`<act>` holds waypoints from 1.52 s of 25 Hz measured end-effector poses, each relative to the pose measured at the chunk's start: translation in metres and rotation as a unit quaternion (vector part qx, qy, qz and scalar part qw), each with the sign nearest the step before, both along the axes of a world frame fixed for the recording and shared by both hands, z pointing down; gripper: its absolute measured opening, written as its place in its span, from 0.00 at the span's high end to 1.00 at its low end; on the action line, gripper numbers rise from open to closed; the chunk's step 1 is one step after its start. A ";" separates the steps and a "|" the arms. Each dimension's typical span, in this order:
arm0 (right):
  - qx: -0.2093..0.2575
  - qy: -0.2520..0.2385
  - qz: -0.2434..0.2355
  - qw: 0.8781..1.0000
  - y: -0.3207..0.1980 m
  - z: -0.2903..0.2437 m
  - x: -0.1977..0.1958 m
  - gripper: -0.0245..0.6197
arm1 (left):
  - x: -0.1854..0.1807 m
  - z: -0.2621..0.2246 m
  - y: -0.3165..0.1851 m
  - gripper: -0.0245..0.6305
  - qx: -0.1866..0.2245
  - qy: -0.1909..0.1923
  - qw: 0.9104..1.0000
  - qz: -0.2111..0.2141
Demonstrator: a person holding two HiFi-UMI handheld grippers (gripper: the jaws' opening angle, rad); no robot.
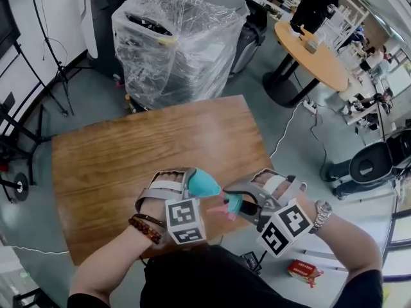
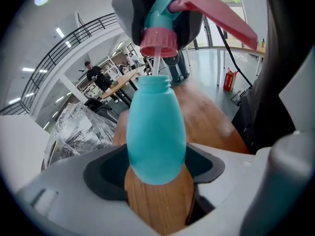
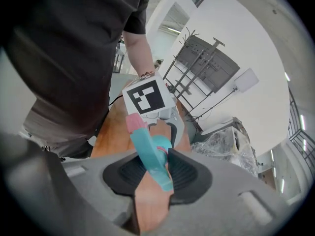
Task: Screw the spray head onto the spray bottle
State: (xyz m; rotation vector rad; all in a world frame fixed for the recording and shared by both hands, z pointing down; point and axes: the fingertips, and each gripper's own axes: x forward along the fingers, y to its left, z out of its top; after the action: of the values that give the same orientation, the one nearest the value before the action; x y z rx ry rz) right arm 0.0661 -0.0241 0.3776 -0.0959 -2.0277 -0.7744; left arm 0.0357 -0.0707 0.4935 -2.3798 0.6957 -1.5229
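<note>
Bright, even indoor light; fisheye views darken at edges.

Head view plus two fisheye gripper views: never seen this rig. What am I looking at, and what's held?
There is no robot. A person holds a handheld gripper in each hand, and the marker cube on each is part of it. The head view comes from a camera on the person's head, looking down at a wooden table; I see nothing lying on it. Each gripper view comes from a camera riding on that gripper, looking along its fingers. The left gripper is shut on a teal bottle. The right gripper is shut on the spray head. The head's pink collar sits just above the bottle's neck with its tube inside; it is not yet screwed on.
</note>
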 end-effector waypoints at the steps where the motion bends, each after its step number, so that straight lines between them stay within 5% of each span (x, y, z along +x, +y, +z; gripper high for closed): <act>1: 0.003 0.004 -0.006 1.000 0.001 0.000 0.000 0.78 | 0.001 -0.001 0.002 0.38 0.000 -0.003 1.000 0.003; 18: 0.027 0.029 -0.055 0.998 0.009 0.001 0.000 0.78 | 0.011 -0.022 0.014 0.39 0.001 -0.023 1.000 0.009; 27: -0.020 -0.014 0.007 1.000 -0.003 -0.005 0.001 0.78 | 0.006 -0.034 0.007 0.40 0.037 -0.012 0.999 -0.018; 30: -0.083 -0.047 0.076 0.993 -0.012 -0.009 -0.003 0.78 | 0.003 -0.038 0.001 0.41 0.055 -0.008 0.998 -0.027; 32: -0.158 -0.080 0.152 0.972 -0.021 -0.009 -0.004 0.78 | 0.001 -0.039 -0.003 0.41 0.070 -0.009 0.997 -0.034; 34: -0.245 -0.121 0.247 0.930 -0.032 -0.007 -0.003 0.78 | -0.002 -0.040 -0.007 0.41 0.086 -0.014 0.995 -0.041; 36: -0.339 -0.161 0.365 0.852 -0.045 0.000 0.002 0.78 | -0.005 -0.040 -0.012 0.41 0.105 -0.027 0.993 -0.047; 38: -0.429 -0.198 0.483 0.737 -0.053 0.008 0.009 0.78 | -0.005 -0.038 -0.015 0.41 0.120 -0.041 0.991 -0.050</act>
State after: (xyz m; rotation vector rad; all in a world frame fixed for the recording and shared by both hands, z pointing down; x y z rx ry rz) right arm 0.0746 -0.0776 0.3854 0.6140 -2.2521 0.8939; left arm 0.0306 -0.0857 0.4553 -2.1228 0.9341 -1.4714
